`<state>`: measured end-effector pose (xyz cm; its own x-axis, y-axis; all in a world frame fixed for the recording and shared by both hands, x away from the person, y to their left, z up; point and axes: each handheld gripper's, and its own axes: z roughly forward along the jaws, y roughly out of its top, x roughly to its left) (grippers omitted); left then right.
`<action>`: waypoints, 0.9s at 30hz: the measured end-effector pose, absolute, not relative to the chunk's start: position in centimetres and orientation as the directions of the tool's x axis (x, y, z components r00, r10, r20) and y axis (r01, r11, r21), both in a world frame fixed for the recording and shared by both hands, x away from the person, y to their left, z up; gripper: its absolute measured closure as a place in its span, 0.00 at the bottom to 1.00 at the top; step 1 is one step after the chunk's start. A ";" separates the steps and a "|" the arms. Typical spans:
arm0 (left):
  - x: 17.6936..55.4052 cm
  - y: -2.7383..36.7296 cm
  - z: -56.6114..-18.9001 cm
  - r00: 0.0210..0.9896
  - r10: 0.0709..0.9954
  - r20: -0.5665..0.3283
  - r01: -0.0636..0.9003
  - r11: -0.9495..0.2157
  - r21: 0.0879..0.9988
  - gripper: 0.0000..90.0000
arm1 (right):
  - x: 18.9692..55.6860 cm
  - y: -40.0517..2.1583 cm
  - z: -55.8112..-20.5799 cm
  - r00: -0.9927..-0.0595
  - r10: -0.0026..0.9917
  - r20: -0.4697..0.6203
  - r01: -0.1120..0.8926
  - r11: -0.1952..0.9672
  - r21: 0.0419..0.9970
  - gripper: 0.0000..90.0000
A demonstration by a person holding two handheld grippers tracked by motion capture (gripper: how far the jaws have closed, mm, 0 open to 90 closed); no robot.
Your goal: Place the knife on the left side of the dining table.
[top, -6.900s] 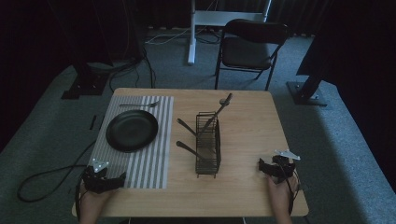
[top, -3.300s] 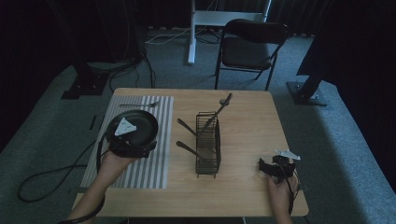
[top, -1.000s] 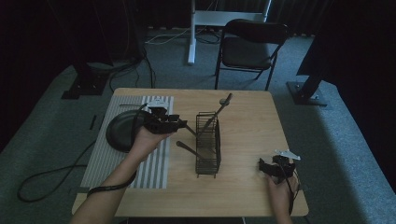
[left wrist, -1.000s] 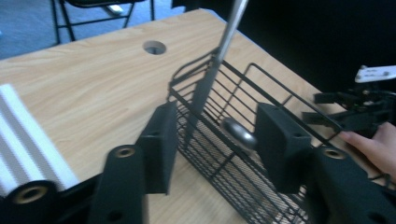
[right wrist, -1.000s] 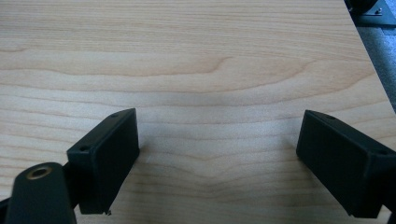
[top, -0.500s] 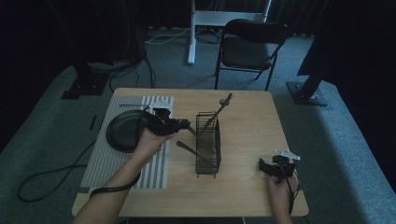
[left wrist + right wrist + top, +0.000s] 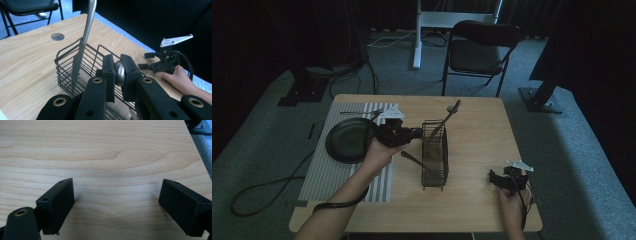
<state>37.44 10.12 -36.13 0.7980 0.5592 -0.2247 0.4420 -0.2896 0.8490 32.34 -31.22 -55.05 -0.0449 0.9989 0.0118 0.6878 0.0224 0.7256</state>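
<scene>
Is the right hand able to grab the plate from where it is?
Probably not. The right hand rests at the table's near right corner, while the plate lies far across on the left. The wire basket and the left gripper, shut on a spoon handle, stand between them.

1. The metal utensil (image 7: 120,73) clamped between the left gripper's (image 7: 117,71) pads shows just a rounded sliver; the pads cover the rest, so its type cannot be told.
2. The upright utensil (image 7: 83,42) left of those jaws is cut off by the top edge; its upper end is unseen.
3. The wire basket (image 7: 75,60) beyond the jaws is partly hidden behind them.
4. The right gripper's (image 7: 116,205) right jaw is clipped by the picture's edge.
</scene>
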 end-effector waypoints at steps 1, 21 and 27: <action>37.4 10.1 -36.1 0.798 0.559 -0.225 0.442 -0.290 0.849 0.93 | 32.3 -31.2 -55.1 -0.045 0.999 0.012 0.688 0.022 0.726 0.14; 34.3 12.2 -31.1 0.829 0.530 -0.178 0.370 -0.280 0.886 0.93 | 32.3 -31.2 -55.0 -0.046 0.999 0.011 0.689 0.024 0.725 0.14; 33.6 13.6 -29.7 0.822 0.545 -0.167 0.353 -0.255 0.900 0.93 | 32.3 -31.2 -55.0 -0.046 0.999 0.011 0.689 0.024 0.725 0.14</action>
<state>33.58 13.60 -29.71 0.8216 0.5450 -0.1672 0.3526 -0.2555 0.9002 32.33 -31.23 -55.05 -0.0462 0.9989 0.0106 0.6886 0.0241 0.7248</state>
